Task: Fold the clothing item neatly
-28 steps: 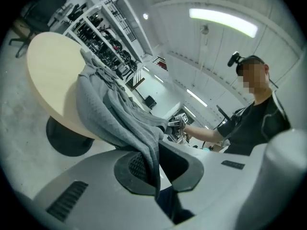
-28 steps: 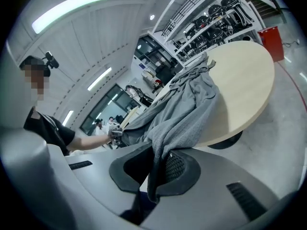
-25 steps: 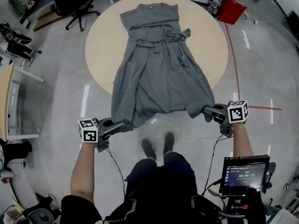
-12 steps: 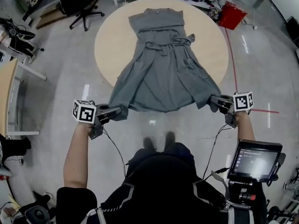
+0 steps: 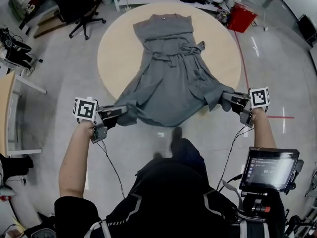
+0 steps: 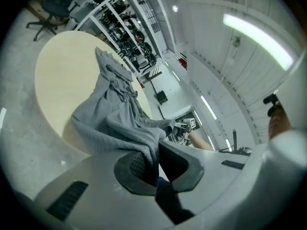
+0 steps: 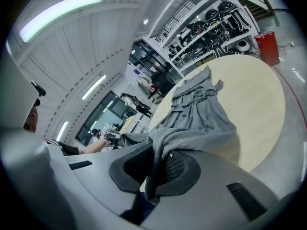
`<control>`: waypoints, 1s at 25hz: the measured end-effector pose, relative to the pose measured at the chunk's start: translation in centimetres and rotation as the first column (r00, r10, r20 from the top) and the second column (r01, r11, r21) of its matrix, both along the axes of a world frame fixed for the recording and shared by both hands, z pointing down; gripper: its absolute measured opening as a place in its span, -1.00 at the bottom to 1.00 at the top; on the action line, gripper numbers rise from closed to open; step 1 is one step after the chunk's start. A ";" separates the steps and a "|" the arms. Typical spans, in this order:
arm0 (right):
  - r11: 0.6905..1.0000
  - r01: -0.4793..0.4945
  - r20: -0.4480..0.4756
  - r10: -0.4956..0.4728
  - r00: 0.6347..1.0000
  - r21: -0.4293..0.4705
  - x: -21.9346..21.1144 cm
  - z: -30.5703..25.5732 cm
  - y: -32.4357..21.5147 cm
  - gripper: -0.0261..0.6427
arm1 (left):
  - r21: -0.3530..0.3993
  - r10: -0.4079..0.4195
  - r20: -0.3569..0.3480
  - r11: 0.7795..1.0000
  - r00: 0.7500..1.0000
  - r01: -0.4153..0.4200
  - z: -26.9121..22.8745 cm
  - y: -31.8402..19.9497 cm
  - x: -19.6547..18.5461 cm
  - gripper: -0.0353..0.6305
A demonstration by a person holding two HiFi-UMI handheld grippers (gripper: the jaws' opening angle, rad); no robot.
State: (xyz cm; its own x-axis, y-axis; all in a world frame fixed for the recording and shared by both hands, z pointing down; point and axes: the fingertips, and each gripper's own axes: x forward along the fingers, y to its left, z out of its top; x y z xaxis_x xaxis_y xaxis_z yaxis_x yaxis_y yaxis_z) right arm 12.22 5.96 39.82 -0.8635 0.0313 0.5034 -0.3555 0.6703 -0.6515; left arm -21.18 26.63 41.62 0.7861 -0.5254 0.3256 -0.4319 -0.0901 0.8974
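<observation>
A glossy pale grey floor (image 5: 59, 68) carries a thin red line (image 5: 246, 63). A round light-wood table (image 5: 116, 48) stands in the middle, with a black office chair (image 5: 79, 4) and a red bin (image 5: 242, 10) beyond it. White shelving (image 7: 211, 25) lines the far wall, and strip lights (image 7: 62, 11) cross the ribbed white ceiling.

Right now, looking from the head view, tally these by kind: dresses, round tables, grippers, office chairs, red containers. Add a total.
grey dress: 1
round table: 1
grippers: 2 (left gripper, right gripper, each shut on the dress)
office chair: 1
red container: 1
total: 6
</observation>
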 end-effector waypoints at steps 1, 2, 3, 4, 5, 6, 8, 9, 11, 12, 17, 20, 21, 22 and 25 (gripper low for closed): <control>1.000 -0.008 0.003 0.008 1.000 -0.001 -0.3 -0.2 -1.3 -0.83 | -0.035 -0.035 -0.044 0.999 0.998 0.034 -1.0 -1.3 -0.4 -0.86; 1.000 -0.029 0.003 0.029 1.000 -0.011 -0.7 0.0 -2.8 -0.83 | -0.036 -0.058 -0.059 0.998 0.997 0.056 -1.7 -3.0 -1.2 -0.86; 0.997 -0.066 0.001 0.066 0.998 -0.041 -1.2 0.3 -4.5 -0.83 | -0.019 -0.072 -0.054 0.997 0.996 0.071 -2.2 -4.9 -2.4 -0.86; 0.991 -0.104 0.002 0.105 0.994 -0.081 -1.8 0.7 -6.1 -0.83 | 0.001 -0.083 -0.042 0.997 0.996 0.083 -2.6 -6.7 -3.7 -0.86; 0.986 -0.122 0.011 0.124 0.992 -0.112 -2.7 0.8 -7.6 -0.83 | 0.018 -0.094 -0.033 0.995 0.995 0.094 -2.9 -8.5 -5.2 -0.86; 0.986 -0.116 0.025 0.120 0.992 -0.123 -3.7 0.8 -9.2 -0.83 | 0.029 -0.106 -0.030 0.994 0.994 0.107 -3.2 -10.2 -6.6 -0.86; 0.990 -0.069 0.059 0.076 0.995 -0.123 -5.6 0.6 -12.4 -0.83 | 0.034 -0.139 -0.040 0.990 0.990 0.140 -4.1 -13.5 -9.3 -0.86; 0.991 -0.046 0.075 0.056 0.996 -0.127 -6.4 0.5 -14.1 -0.83 | 0.027 -0.157 -0.048 0.987 0.986 0.159 -4.4 -15.3 -10.5 -0.86; 0.989 -0.033 0.093 0.047 0.995 -0.144 -7.7 0.6 -18.2 -0.83 | 0.008 -0.197 -0.064 0.980 0.978 0.198 -4.6 -19.0 -13.0 -0.86; 0.987 -0.035 0.101 0.051 0.994 -0.156 -8.2 0.7 -20.5 -0.83 | -0.003 -0.217 -0.071 0.976 0.974 0.217 -4.5 -20.8 -14.2 -0.86; 0.978 -0.054 0.120 0.079 0.990 -0.201 -10.8 1.4 -31.1 -0.83 | -0.066 -0.341 -0.091 0.939 0.936 0.336 -2.5 -29.9 -21.0 -0.86; 0.969 -0.112 0.129 0.142 0.981 -0.218 -12.5 2.1 -38.7 -0.83 | -0.086 -0.432 -0.125 0.902 0.893 0.424 -0.6 -36.6 -25.1 -0.86; 0.966 -0.136 0.131 0.168 0.977 -0.221 -12.9 2.5 -40.5 -0.83 | -0.092 -0.448 -0.136 0.894 0.884 0.439 0.5 -38.0 -26.2 -0.86; 0.963 -0.162 0.136 0.194 0.972 -0.217 -13.1 3.0 -41.8 -0.83 | -0.094 -0.460 -0.151 0.888 0.875 0.450 1.5 -38.8 -27.1 -0.86; 0.955 -0.213 0.159 0.248 0.956 -0.209 -13.4 4.2 -43.6 -0.83 | -0.099 -0.506 -0.193 0.863 0.841 0.496 4.2 -39.7 -29.7 -0.86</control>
State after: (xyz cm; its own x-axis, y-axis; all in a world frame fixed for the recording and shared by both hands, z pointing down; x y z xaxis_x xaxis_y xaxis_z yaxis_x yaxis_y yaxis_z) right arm -1.16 -37.61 44.03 -0.9344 -0.1010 0.3416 -0.3496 0.4438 -0.8251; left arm -50.89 -13.09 45.78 0.4706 -0.8550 0.2177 -0.2134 0.1291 0.9684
